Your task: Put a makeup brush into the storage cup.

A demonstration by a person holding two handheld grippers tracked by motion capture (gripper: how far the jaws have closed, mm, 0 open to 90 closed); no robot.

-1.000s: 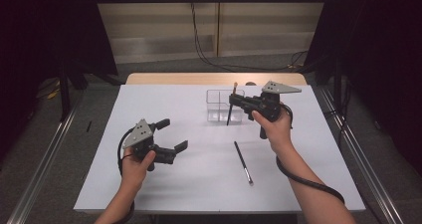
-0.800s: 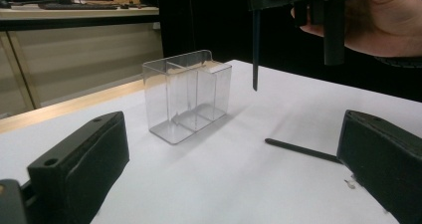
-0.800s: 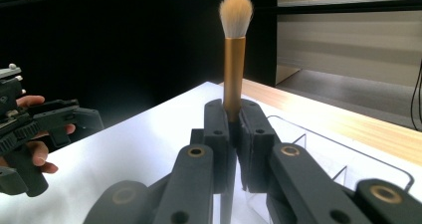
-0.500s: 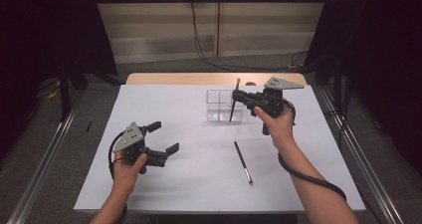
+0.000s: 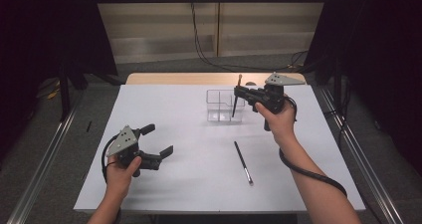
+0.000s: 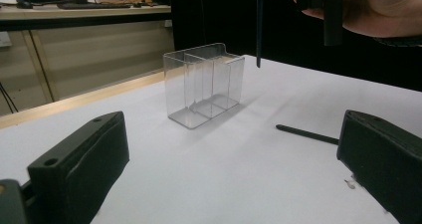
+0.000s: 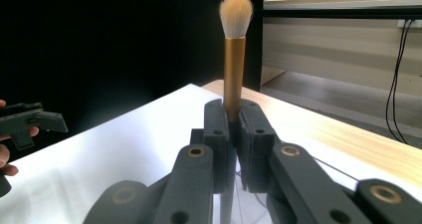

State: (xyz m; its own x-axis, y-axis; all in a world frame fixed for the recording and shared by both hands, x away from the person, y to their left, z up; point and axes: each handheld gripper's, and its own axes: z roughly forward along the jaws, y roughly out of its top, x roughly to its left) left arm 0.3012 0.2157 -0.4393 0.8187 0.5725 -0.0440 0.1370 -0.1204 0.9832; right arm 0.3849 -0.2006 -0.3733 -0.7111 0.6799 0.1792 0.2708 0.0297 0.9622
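Brush held upright above the organiser
Right tool (image 5: 238, 91) clamps the gold-handled fluffy makeup brush (image 7: 234, 59) over the clear plastic compartment box (image 5: 219, 107); left tool (image 5: 159, 140) gapes empty.

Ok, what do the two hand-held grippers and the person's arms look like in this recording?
Both are black, pistol-shaped tools. The left hand-held gripper and the right hand-held gripper each carry a grey three-cornered plate on top and trail a black cable. The jaws are blocky black pads with small round holes, on linked bars with brass-coloured pivots. The forearms are bare; no sleeves show.
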